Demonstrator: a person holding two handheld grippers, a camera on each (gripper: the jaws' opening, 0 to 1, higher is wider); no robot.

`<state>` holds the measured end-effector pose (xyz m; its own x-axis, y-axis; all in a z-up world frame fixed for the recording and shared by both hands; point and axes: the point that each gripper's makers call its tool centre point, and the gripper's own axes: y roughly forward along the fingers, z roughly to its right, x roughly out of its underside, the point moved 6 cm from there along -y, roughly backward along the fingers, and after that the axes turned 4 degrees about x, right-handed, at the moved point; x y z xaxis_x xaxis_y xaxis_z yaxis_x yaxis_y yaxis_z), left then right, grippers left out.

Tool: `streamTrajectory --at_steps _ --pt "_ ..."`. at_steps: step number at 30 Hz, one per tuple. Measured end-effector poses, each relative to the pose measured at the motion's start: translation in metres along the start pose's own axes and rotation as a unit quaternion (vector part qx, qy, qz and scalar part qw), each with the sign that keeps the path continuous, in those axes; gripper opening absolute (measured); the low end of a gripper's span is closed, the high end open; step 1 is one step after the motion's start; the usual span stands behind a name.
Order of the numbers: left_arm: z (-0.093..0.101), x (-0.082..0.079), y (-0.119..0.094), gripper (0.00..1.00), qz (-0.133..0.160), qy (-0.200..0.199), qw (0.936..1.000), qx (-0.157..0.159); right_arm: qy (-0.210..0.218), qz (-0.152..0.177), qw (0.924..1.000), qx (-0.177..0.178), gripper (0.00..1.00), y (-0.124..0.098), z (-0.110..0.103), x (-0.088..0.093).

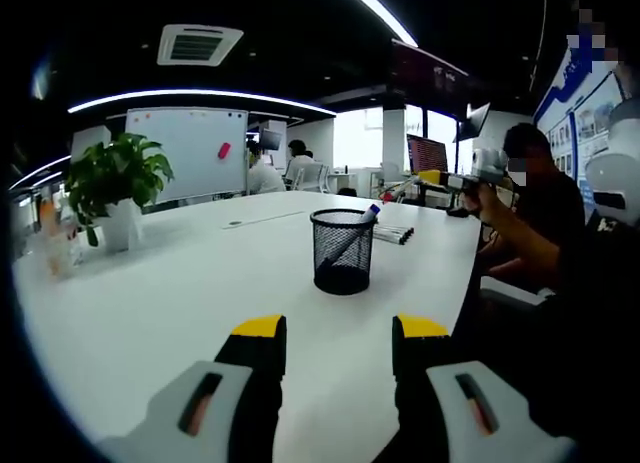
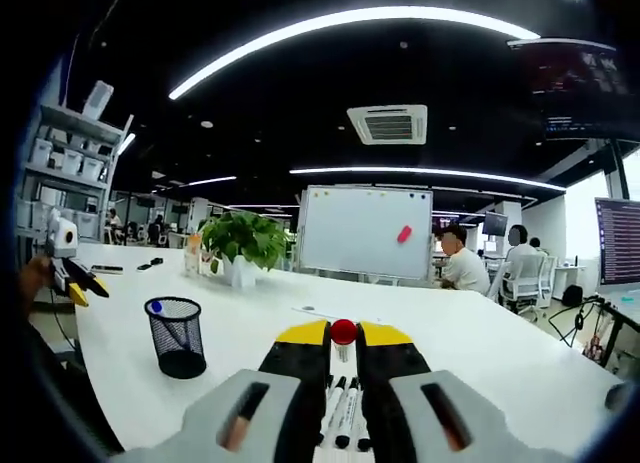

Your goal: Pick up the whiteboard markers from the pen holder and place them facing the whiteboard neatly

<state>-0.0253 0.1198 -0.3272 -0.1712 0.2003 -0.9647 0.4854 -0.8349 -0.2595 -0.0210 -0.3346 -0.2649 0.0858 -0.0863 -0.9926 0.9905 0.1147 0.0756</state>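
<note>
The black mesh pen holder stands on the white table with one blue-capped marker leaning in it. My left gripper is open and empty, a short way in front of the holder. Over a row of markers lying on the table, my right gripper is shut on a red-capped marker, cap pointing towards the whiteboard. The right gripper is also in the left gripper view, and the left gripper in the right gripper view.
A potted plant stands on the table in front of the whiteboard, bottles beside it. A person sits at the table's right edge in the left gripper view. More people sit at desks near the board.
</note>
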Motion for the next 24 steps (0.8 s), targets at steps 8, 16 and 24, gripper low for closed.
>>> streamTrajectory --at_steps 8,16,24 --pt "0.0 0.0 0.0 0.44 0.0 0.0 1.0 -0.001 0.021 0.002 0.9995 0.022 0.13 -0.016 0.013 0.01" --pt "0.0 -0.001 -0.001 0.44 0.002 0.001 1.0 -0.001 0.012 0.002 0.9992 0.037 0.13 -0.022 0.018 0.013" --pt "0.0 0.0 0.0 0.44 0.001 -0.001 1.0 0.0 0.006 0.011 0.9985 0.054 0.13 -0.027 0.031 0.014"
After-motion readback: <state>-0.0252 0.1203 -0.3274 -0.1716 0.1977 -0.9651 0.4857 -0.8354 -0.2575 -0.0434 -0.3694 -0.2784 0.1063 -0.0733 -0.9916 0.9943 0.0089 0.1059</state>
